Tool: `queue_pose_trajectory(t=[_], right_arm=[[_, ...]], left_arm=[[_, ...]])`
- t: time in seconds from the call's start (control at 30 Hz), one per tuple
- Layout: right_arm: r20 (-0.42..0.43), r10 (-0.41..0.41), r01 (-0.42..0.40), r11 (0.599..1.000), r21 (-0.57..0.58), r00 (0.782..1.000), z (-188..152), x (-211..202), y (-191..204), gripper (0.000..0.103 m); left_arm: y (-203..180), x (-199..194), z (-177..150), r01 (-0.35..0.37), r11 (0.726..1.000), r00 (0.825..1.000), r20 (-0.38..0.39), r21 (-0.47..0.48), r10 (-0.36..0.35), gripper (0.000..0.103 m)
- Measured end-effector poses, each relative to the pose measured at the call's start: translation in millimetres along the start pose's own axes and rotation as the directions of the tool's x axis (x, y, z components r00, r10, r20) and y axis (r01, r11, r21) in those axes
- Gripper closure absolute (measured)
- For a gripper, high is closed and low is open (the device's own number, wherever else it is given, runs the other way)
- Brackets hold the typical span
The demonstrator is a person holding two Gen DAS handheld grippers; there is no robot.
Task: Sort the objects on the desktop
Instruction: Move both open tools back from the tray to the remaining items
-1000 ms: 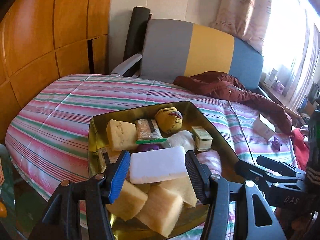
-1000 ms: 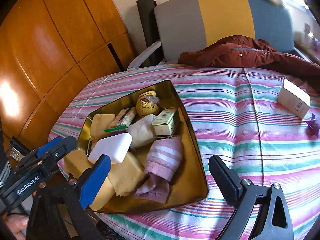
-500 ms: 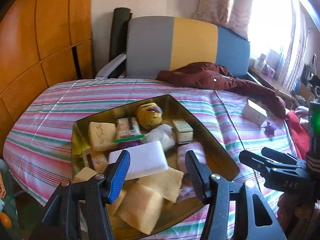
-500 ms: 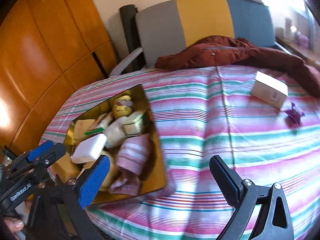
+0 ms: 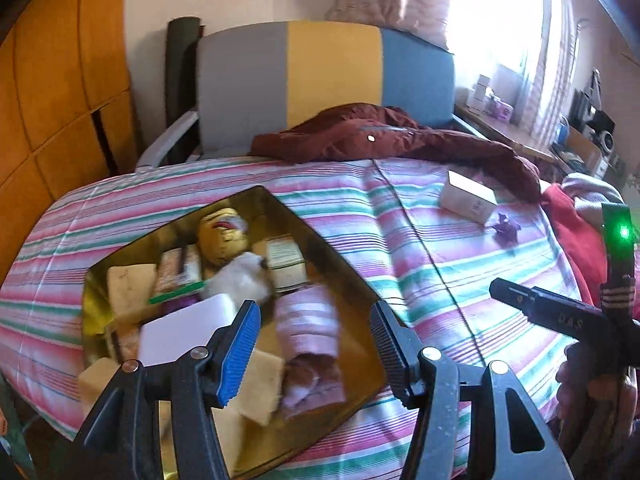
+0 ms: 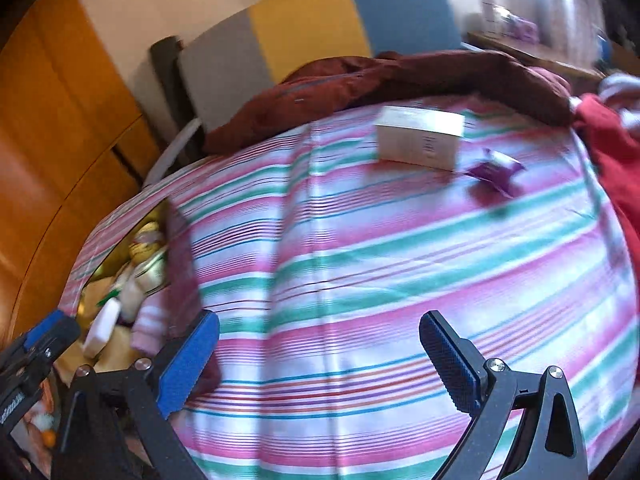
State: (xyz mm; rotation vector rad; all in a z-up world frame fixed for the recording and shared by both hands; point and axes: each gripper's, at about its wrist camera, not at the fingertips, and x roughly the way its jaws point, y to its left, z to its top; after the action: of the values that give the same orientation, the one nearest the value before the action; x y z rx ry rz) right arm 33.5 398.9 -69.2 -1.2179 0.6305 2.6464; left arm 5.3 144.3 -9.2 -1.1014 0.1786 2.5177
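Note:
A gold metal tray point(image 5: 344, 280) sits on the striped table, holding yellow sponges, a white block point(image 5: 184, 328), a pink striped towel point(image 5: 308, 320), a yellow toy head point(image 5: 222, 236) and a small tin point(image 5: 286, 262). My left gripper point(image 5: 314, 344) is open and empty, just above the tray's near end. A white box point(image 6: 420, 138) and a purple wrapper point(image 6: 494, 172) lie on the far right of the table. My right gripper point(image 6: 320, 360) is open and empty over bare cloth, right of the tray point(image 6: 90, 280), with the box farther ahead.
A dark red jacket point(image 5: 380, 140) lies along the table's far edge before a grey, yellow and blue chair point(image 5: 320, 76). Red cloth point(image 6: 612, 152) hangs at the right edge. Orange wood panels point(image 5: 52, 100) stand at the left. The right gripper shows in the left wrist view point(image 5: 552, 312).
My right gripper has swung right, away from the tray, and now faces the white box and wrapper. My left gripper has pulled back and turned right; the white block now lies left of its jaws.

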Motion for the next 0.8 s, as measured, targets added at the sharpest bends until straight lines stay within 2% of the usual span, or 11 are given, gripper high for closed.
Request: queue_pose_trajectory(t=[0.33,0.67,0.73,0.8], right_arm=[[-0.013,-0.095,0.095,0.992,0.085,0.995,4.9,2.8,-55.1,0.002],[-0.004,-0.144,0.143,0.980,0.142,0.990,23.2,4.8,-97.2,0.002],[0.005,-0.146,0.144,0.979,0.144,0.989,31.2,6.9,-104.5,0.004],[0.009,-0.148,0.144,0.976,0.160,0.989,39.4,10.0,-112.0,0.010]], left_arm=[[-33.9,18.6,3.0,0.072,0.996,0.996,-0.049,0.060,-0.069,0.045],[-53.1,33.6,11.1,0.104,0.991,0.992,-0.080,0.082,-0.098,0.045],[-57.4,38.0,13.5,0.114,0.990,0.990,-0.091,0.080,-0.107,0.045],[-61.8,42.1,16.3,0.126,0.989,0.988,-0.100,0.080,-0.118,0.045]])
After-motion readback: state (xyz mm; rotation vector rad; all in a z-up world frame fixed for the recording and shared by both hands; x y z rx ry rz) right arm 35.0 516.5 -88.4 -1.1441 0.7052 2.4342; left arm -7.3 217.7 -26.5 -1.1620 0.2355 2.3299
